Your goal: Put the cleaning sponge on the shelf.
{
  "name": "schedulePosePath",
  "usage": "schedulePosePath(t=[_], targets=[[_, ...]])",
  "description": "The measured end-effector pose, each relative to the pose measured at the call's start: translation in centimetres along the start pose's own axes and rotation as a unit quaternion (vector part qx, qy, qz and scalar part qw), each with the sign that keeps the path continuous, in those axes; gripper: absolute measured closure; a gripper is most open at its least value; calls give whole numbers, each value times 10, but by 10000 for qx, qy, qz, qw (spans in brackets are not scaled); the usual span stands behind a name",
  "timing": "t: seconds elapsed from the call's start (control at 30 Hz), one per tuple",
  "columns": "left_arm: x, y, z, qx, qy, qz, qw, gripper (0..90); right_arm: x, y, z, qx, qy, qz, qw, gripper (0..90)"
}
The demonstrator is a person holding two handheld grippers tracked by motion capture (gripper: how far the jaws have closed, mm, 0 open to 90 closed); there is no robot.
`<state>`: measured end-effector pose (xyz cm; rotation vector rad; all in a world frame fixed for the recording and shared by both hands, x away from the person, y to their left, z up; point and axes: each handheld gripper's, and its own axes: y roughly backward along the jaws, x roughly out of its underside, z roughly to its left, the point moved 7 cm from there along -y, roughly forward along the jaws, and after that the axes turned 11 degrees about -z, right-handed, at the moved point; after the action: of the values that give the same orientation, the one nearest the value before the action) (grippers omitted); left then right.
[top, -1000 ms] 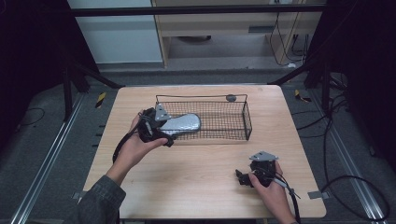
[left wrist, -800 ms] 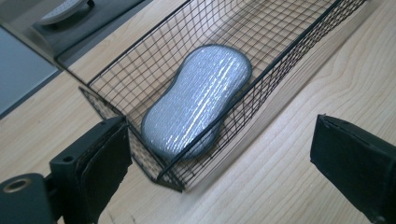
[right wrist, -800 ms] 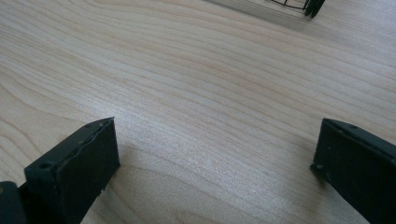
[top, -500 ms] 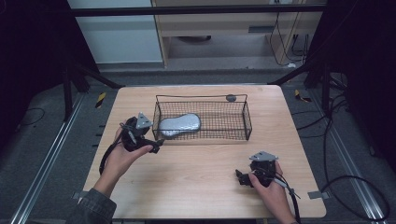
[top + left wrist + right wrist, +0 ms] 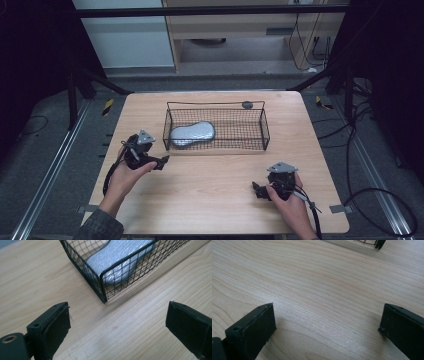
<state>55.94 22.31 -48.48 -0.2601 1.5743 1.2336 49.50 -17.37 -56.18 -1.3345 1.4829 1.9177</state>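
Observation:
A silver-grey padded pouch [image 5: 192, 134] lies flat in the left half of a black wire basket [image 5: 263, 129] at the middle of the wooden table. Through the mesh the pouch [image 5: 120, 257] shows in the left gripper view, behind the basket [image 5: 101, 287] corner. My left gripper [image 5: 162, 161] is held low over the table just left of and in front of the basket, open, with nothing between its jaws. My right gripper [image 5: 256, 190] rests near the front right of the table, open and empty, over bare wood [image 5: 324, 290].
A small dark round object [image 5: 247, 105] sits on the table [image 5: 210, 200] behind the basket's far rim. A corner of the basket [image 5: 379, 243] shows at the top of the right gripper view. Cables trail from both grippers toward the front edge.
My left gripper let go of the pouch, which now lies in the basket, and drew back leftward and toward the front. The right gripper stayed put.

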Motion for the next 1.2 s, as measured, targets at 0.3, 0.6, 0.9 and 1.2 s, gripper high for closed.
schedulePosePath(t=[0.3, 0.6, 0.9, 1.2], targets=[[31, -15, 11, -18, 231, 293, 9993, 46, 0, 0, 0, 0, -1, 1, 10000, 4], [56, -26, 23, -67, 449, 448, 9980, 45, 0, 0, 0, 0, -2, 0, 10000, 4], [66, -29, 34, -180, 588, 438, 9971, 37, 0, 0, 0, 0, -2, 1, 10000, 4], [68, -32, 37, -179, 661, 261, 9973, 7, 0, 0, 0, 0, -1, 1, 10000, 3]])
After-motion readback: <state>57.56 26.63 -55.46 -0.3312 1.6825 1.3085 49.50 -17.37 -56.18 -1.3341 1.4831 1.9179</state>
